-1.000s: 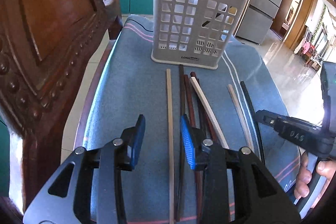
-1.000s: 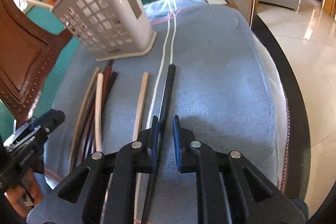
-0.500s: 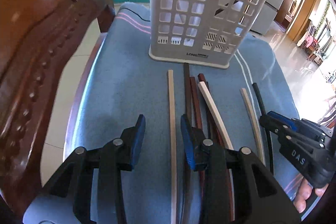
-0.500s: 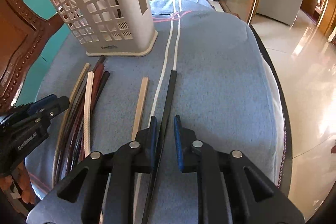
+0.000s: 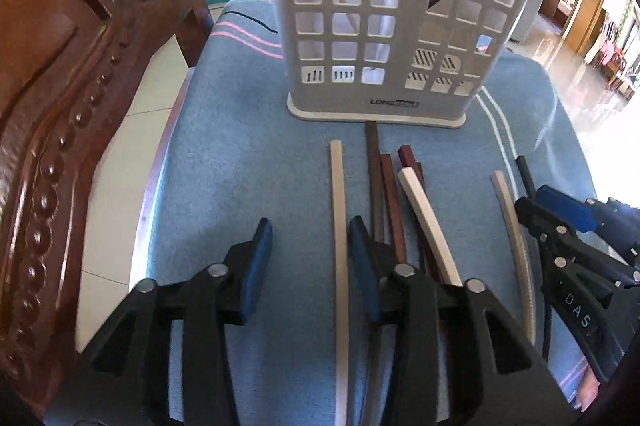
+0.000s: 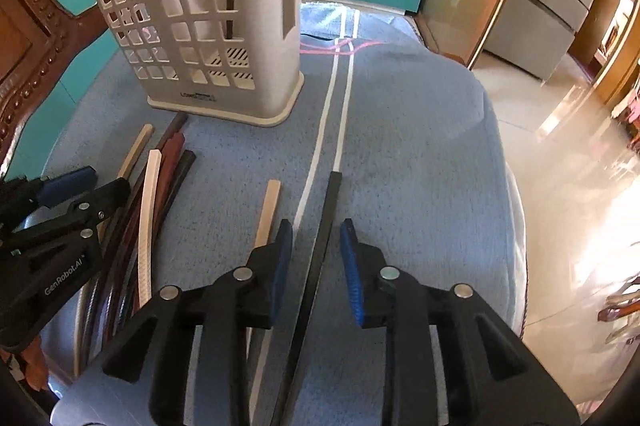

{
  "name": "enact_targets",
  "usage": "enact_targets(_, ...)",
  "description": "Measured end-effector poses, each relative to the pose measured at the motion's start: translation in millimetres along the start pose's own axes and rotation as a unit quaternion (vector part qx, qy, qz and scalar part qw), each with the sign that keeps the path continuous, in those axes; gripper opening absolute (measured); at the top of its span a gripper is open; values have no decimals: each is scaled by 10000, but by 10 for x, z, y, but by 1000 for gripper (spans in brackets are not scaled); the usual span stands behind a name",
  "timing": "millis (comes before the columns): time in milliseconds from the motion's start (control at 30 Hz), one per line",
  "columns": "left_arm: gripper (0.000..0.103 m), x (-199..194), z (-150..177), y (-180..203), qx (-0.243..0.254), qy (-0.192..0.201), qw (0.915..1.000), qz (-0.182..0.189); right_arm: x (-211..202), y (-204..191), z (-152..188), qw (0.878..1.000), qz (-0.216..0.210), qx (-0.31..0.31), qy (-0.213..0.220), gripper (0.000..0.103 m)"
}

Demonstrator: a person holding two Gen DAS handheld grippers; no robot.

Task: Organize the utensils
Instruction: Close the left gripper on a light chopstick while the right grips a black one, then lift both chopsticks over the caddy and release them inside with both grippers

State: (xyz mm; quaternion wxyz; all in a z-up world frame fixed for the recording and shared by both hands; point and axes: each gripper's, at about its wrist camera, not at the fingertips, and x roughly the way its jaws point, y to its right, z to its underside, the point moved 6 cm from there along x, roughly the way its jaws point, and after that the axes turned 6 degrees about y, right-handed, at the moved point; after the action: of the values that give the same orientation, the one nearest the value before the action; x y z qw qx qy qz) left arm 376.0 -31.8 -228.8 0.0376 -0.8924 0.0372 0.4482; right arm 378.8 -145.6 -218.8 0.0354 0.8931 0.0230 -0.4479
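Chopsticks, loose on the blue-clothed bench [image 6: 400, 146] before the slotted caddy [image 5: 384, 26]. Left tongs [image 5: 310, 266] opening, straddling the pale chopstick [image 5: 339, 226], pads clear of it. Right tongs [image 6: 316, 258] opening likewise, astride the black chopstick [image 6: 326, 218], not pinching. Pick-up stage, by the look: next, closing squarely on each stick, lifting, tipping it into the caddy at the far side. Slim, square-cut sticks, pale, brown, maroon [image 5: 394, 210], black; likely to roll or slip.
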Motion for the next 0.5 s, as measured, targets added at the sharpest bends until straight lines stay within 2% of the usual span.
enact_targets(133, 48, 25, -60, -1, -12, -137, 9999, -16, 5, 4, -21, 9999, -72, 34, -89, 26)
enact_targets(167, 48, 33, -61, -1, -11, -148, 9999, -15, 3, 7, -24, 9999, -128, 42, -91, 24)
enact_targets(200, 47, 39, -57, 0, -9, -140, 9999, -9, 12, 9, -32, 9998, -183, 61, -83, 14)
enact_targets(233, 40, 38, -59, 11, -19, -121, 9999, 57, 20, 18, -37, 9995, -287, 105, -85, 10)
enact_targets(300, 31, 27, -61, 47, 35, -93, 9998, 146, 9, 30, -28, 9988, -432, 212, -83, 8)
enact_targets(367, 9, 7, -48, 111, 117, -65, 9996, 230, 7, 32, -32, 9985, -486, 258, -50, 7)
enact_targets(500, 7, -59, -40, 116, 32, 110, 9998, 153, -196, 99, -96, 9974, -517, 387, 313, 7)
